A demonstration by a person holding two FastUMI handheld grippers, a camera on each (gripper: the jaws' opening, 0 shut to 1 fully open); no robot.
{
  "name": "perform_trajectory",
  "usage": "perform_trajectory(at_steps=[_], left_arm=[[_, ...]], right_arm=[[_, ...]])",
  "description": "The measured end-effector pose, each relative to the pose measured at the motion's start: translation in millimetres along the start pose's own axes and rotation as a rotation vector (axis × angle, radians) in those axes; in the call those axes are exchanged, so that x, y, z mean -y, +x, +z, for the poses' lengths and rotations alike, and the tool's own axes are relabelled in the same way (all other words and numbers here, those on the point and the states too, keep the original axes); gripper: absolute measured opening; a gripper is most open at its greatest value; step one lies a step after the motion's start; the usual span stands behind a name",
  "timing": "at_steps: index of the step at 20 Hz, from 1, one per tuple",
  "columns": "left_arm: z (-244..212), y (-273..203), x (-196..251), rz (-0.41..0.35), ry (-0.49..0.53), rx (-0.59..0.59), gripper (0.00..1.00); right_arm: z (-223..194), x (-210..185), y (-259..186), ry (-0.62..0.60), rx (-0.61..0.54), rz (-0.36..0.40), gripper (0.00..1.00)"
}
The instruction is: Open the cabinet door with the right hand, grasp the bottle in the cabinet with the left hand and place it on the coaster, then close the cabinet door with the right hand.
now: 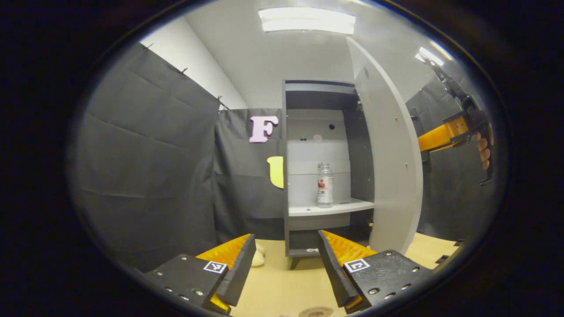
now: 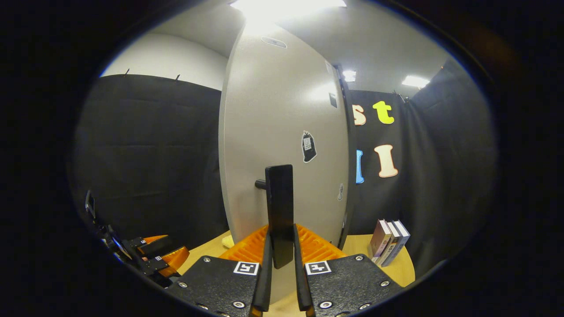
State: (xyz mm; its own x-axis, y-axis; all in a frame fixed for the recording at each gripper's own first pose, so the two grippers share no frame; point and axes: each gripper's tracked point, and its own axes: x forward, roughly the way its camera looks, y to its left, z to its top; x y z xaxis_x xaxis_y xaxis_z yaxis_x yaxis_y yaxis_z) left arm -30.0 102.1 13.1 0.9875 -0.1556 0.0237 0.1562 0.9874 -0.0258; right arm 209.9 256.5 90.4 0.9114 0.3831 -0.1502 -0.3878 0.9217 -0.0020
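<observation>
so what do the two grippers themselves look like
Each gripper, left gripper and right gripper, has two wedge-shaped jaws with ribbed inner faces, mounted on flat black plates studded with silver screws. Each plate carries a small square black-and-white marker.

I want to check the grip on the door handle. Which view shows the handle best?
The right gripper view: the handle stands close and upright on the cabinet door, with the right gripper shut on it. The left gripper view gives the door's inner side and the right gripper farther off, which reaches behind the door.
</observation>
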Motion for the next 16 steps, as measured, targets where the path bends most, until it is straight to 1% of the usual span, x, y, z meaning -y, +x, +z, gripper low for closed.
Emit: perform_trajectory(at_steps=[1,6,7,14,15,16], left_arm=[[2,3,5,-0.01,0.0,0.003,0.87],[4,6,26,-0.038,0.009,0.005,0.87],[5,6,30,-0.04,0.009,0.004,0.87],[8,9,48,-0.046,0.025,0.004,0.87],[8,9,50,-0.043,0.028,0.001,0.81],[7,9,53,-0.04,0.033,-0.001,0.81]], right_arm=[[0,2,-2,0.002,0.002,0.001,0.24],[0,20,-10,-0.025,0.006,-0.021,0.24],[0,22,-10,-0.025,0.002,-0.022,0.2],[0,32,-8,-0.002,0.025,-0.024,0.19],[1,34,-9,0.005,0.029,-0.026,0.19],[1,37,-11,0.009,0.035,-0.033,0.19]])
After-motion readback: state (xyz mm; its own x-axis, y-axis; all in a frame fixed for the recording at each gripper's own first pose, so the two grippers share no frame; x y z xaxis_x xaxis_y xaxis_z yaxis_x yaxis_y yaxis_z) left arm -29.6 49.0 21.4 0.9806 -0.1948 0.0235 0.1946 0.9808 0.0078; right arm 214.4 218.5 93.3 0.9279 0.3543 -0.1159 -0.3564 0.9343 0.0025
